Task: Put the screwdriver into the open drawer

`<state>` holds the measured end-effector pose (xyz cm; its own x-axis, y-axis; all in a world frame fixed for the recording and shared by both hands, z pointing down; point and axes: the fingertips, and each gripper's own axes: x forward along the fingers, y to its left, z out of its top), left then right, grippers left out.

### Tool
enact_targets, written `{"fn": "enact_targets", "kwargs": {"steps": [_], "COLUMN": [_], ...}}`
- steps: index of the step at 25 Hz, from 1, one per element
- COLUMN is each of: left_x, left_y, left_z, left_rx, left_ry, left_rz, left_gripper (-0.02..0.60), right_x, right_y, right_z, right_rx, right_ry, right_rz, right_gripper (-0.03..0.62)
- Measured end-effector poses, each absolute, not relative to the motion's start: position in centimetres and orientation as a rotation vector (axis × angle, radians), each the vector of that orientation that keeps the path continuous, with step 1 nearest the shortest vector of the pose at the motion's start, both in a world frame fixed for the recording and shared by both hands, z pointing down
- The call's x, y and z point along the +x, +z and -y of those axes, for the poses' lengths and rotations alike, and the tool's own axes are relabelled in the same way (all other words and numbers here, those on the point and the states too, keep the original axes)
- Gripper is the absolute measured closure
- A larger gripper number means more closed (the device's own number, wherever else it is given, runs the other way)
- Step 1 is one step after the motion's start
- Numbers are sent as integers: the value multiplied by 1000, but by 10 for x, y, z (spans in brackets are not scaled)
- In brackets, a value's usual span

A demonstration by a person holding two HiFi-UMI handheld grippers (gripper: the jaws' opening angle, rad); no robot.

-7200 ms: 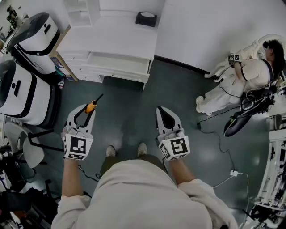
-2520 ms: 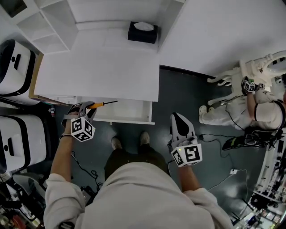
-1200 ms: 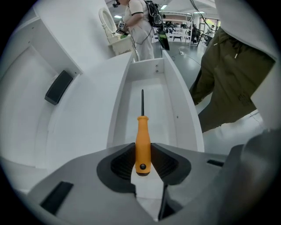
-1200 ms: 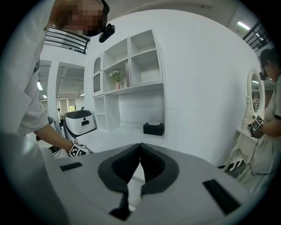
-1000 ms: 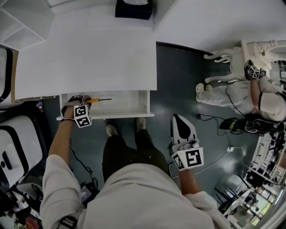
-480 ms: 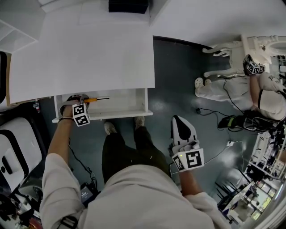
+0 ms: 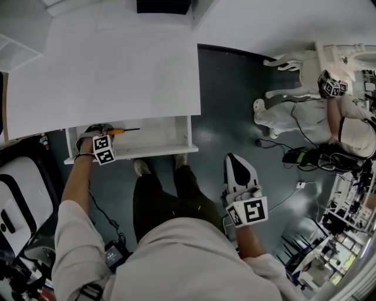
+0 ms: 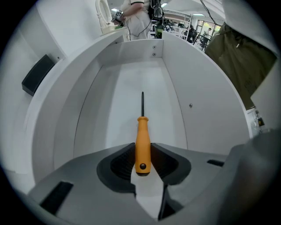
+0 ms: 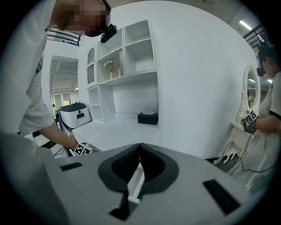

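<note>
My left gripper (image 7: 101, 134) (image 8: 142, 154) is shut on the orange handle of the screwdriver (image 8: 142, 145) (image 7: 119, 131). Its thin black shaft points along the length of the white open drawer (image 7: 158, 139) (image 8: 109, 105), and the tool hangs inside the drawer's left end, just above its floor. My right gripper (image 7: 237, 174) (image 9: 140, 163) is held out over the dark floor to the right of my body, jaws shut with nothing between them.
A white desk top (image 7: 106, 70) covers the drawer's back part, with a black tissue box (image 7: 163, 6) at its far edge. Another person (image 7: 346, 126) sits on the floor at the right, beside cables. White shelves (image 9: 131, 52) stand above the desk.
The left gripper has carried the screwdriver from in front of the desk into the drawer's left end and lowered it slightly. The right gripper has stayed at my right side.
</note>
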<state>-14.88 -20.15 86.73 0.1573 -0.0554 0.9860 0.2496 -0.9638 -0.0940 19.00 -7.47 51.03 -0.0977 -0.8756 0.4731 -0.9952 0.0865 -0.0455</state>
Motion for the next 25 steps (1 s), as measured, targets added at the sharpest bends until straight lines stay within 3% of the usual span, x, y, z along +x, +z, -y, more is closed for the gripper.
{"fn": "enact_targets", "kwargs": {"steps": [25], "left_x": [-149], "left_y": [872], "left_z": [200], "left_rx": [-2220], "left_ry": [-1936], "left_rz": [152], "left_gripper": [465], "right_x": [194], "right_y": [516], "right_z": [86], "right_rx": [1815], "right_ry": [531], "right_rz": [2079], "right_gripper": [589]}}
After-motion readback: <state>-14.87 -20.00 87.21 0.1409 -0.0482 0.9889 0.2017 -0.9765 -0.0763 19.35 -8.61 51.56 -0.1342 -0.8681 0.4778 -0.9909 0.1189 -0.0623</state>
